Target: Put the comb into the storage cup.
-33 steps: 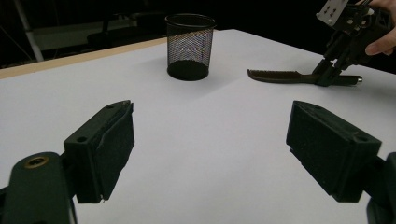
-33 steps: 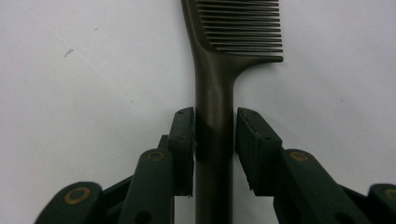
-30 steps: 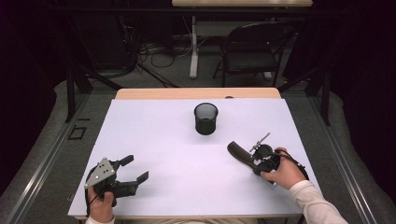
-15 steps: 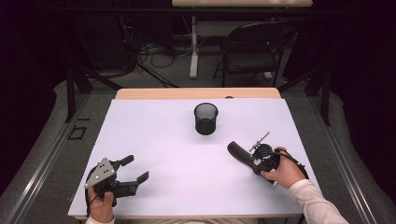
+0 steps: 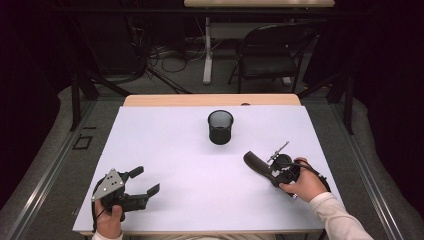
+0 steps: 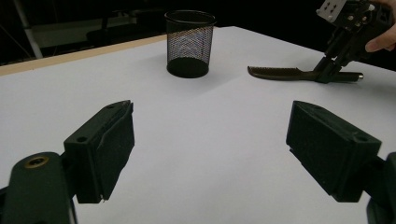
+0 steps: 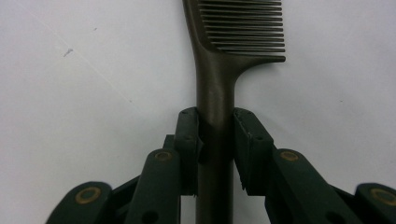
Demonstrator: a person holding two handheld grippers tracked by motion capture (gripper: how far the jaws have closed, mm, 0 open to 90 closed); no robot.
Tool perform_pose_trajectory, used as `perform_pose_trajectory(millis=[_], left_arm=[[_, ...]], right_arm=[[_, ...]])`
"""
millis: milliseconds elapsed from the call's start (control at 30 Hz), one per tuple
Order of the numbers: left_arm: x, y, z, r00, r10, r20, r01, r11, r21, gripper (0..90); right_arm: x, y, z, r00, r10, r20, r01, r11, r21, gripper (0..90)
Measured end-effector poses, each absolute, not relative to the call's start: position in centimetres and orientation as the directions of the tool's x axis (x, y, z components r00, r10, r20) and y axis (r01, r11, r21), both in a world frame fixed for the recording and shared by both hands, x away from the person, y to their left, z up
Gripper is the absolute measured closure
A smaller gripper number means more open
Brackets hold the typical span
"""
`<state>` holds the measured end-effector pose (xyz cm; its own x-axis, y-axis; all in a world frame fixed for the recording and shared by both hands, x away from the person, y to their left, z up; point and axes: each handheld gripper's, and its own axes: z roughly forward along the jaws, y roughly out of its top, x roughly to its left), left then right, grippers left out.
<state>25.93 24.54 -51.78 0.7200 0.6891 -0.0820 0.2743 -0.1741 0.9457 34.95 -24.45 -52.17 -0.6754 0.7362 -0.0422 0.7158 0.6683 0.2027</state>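
Down at the right gripper [image 7: 215, 140], the two black jaws stand on either side of the handle of a dark comb [image 7: 219, 84], pads pressed against it from both sides; they have just been closing onto it, so this tool is narrow and clamped on the comb. Ahead of those jaws the handle widens into the row of teeth, which point off to the right in the right gripper view, and the comb lies flat on the white table [image 7: 84, 93].

From the high view, the right gripper [image 5: 270, 171] sits in the person's hand with the comb [image 5: 256, 162] running out from the jaws toward the table's middle. Beyond the comb's far end, well apart from it, a black mesh cup [image 5: 220, 127] stands upright.

Over in the left gripper view, the left gripper [image 6: 210, 149] holds its jaws wide, nothing but bare table between them. Straight ahead of it stands the mesh cup [image 6: 189, 44], and off to its right lies the comb [image 6: 285, 73] with the right gripper [image 6: 329, 74] bearing down on the handle end
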Motion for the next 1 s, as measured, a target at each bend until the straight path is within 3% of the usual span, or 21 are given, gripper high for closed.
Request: perform_pose_trajectory(millis=[67, 100, 167, 200, 233, 267, 300, 333, 367, 400, 1000], left_arm=[[25.9, 24.5, -51.8, 0.719, 0.690, -0.085, 0.276, -0.171, 0.946, 15.6], [26.0, 24.5, -51.8, 0.719, 0.690, -0.085, 0.277, -0.172, 0.945, 15.6], [26.0, 24.5, -51.8, 0.719, 0.690, -0.086, 0.279, -0.173, 0.945, 15.6], [26.0, 24.5, -51.8, 0.714, 0.696, -0.083, 0.278, -0.171, 0.945, 15.6], [26.0, 24.5, -51.8, 0.720, 0.689, -0.085, 0.277, -0.173, 0.945, 15.6], [26.0, 24.5, -51.8, 0.719, 0.690, -0.088, 0.279, -0.170, 0.945, 15.6], [26.1, 24.5, -51.8, 0.716, 0.692, -0.092, 0.281, -0.166, 0.945, 15.6], [26.1, 24.5, -51.8, 0.715, 0.693, -0.094, 0.284, -0.165, 0.944, 15.6], [26.1, 24.4, -51.8, 0.716, 0.691, -0.097, 0.287, -0.164, 0.944, 15.6], [26.2, 24.4, -51.7, 0.710, 0.697, -0.100, 0.290, -0.160, 0.944, 15.6], [26.7, 23.7, -51.5, 0.674, 0.729, -0.120, 0.325, -0.148, 0.934, 17.3]], right_arm=[[34.9, -24.5, -52.2, -0.665, 0.746, -0.037, 0.723, 0.655, 0.222, 72.7], [34.8, -24.5, -52.7, -0.657, 0.753, -0.025, 0.714, 0.633, 0.300, 72.7], [34.7, -24.5, -52.1, -0.660, 0.751, -0.035, 0.722, 0.646, 0.246, 72.8], [34.7, -24.6, -52.8, -0.658, 0.753, -0.024, 0.702, 0.624, 0.343, 72.8], [34.8, -24.5, -51.0, -0.675, 0.736, -0.059, 0.725, 0.676, 0.136, 72.8], [35.0, -24.5, -50.4, -0.707, 0.703, -0.076, 0.699, 0.711, 0.079, 72.8], [35.0, -24.6, -50.3, -0.713, 0.697, -0.078, 0.693, 0.717, 0.080, 72.8], [34.8, -24.6, -50.3, -0.707, 0.703, -0.075, 0.695, 0.711, 0.107, 72.9], [34.2, -24.5, -51.6, -0.653, 0.757, -0.037, 0.715, 0.631, 0.301, 72.9], [34.1, -24.5, -51.7, -0.652, 0.757, -0.031, 0.707, 0.623, 0.335, 72.8], [33.1, -24.2, -50.6, -0.662, 0.746, -0.072, 0.657, 0.623, 0.424, 72.8]])
